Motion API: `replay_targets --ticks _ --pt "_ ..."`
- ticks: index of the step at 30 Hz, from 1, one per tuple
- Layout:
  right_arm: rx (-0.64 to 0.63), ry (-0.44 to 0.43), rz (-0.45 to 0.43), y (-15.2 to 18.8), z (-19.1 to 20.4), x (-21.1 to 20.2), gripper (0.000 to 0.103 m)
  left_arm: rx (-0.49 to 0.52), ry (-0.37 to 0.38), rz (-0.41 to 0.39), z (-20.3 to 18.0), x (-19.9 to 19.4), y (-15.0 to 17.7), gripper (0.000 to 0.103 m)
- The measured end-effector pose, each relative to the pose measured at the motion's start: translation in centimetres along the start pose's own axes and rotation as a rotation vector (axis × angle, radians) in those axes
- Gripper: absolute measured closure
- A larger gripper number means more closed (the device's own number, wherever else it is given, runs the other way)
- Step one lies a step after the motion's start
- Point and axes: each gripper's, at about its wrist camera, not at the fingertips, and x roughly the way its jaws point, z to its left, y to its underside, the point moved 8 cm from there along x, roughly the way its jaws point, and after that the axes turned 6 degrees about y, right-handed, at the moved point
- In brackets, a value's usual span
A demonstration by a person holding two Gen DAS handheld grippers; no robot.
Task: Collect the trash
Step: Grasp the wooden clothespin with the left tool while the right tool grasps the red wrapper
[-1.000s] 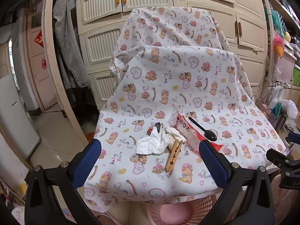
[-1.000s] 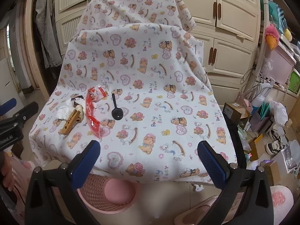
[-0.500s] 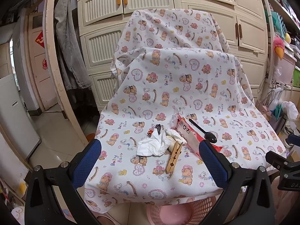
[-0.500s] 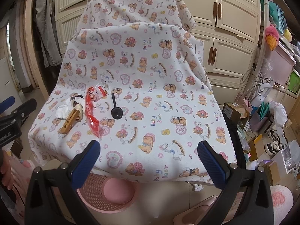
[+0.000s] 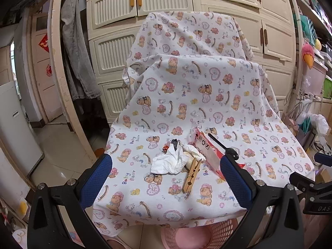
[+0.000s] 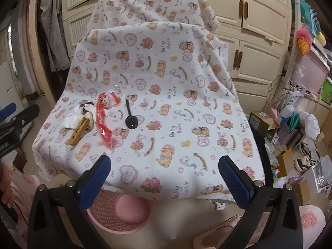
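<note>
A home: cream louvred wardrobes point(image 5: 143, 20), bear-print sheet point(image 5: 186, 103), hanging clothes point(image 5: 76, 51)

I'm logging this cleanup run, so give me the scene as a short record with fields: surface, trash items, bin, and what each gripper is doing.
surface: bear-print cloth draped over a chair
trash items: crumpled white tissue, red wrapper, wooden clothespin, black plastic spoon, clustered on the cloth
bin: pink mesh basket on the floor below the cloth's front edge
left gripper: open, empty, facing the tissue and clothespin
right gripper: open, empty, over the cloth's front edge
</note>
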Motion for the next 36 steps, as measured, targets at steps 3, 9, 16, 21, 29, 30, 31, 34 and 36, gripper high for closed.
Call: replay_targets --ticks 3,9,16,21,29,30,31,34,36 --pt "-0.004 -0.012 0.001 0.0 0.2 0.1 0.0 -0.017 0.006 0.033 0.3 0.7 0.4 0.0" --pt "-0.019 -0.009 -0.02 -0.1 0.5 0.0 0.0 -0.065 -0.01 0.025 1.5 1.3 0.6 0.002" --pt "-0.03 -0.051 -0.033 -0.3 1.7 -0.1 0.006 -0.178 0.133 0.14 2.5 4.3 2.1 0.02" --pt "-0.043 -0.135 -0.021 -0.9 3.6 0.8 0.034 -0.243 0.127 0.247 3.6 6.5 3.5 0.02" --pt "-0.056 -0.25 -0.003 -2.8 7.9 4.2 0.061 -0.352 0.206 0.365 4.8 8.9 4.6 0.023" --pt "-0.068 -0.252 0.002 -2.8 8.7 4.8 0.065 -0.35 0.215 0.376 4.7 9.0 4.8 0.025" --pt "-0.077 -0.254 0.002 -2.8 9.3 5.4 0.066 -0.341 0.221 0.39 4.4 9.2 5.1 0.027" --pt "-0.117 -0.243 0.037 -2.2 10.7 6.9 0.072 -0.3 0.234 0.4 3.3 9.4 5.6 0.03" --pt "-0.132 -0.241 0.06 -1.7 11.2 7.5 0.081 -0.257 0.246 0.406 2.5 9.5 5.6 0.037"
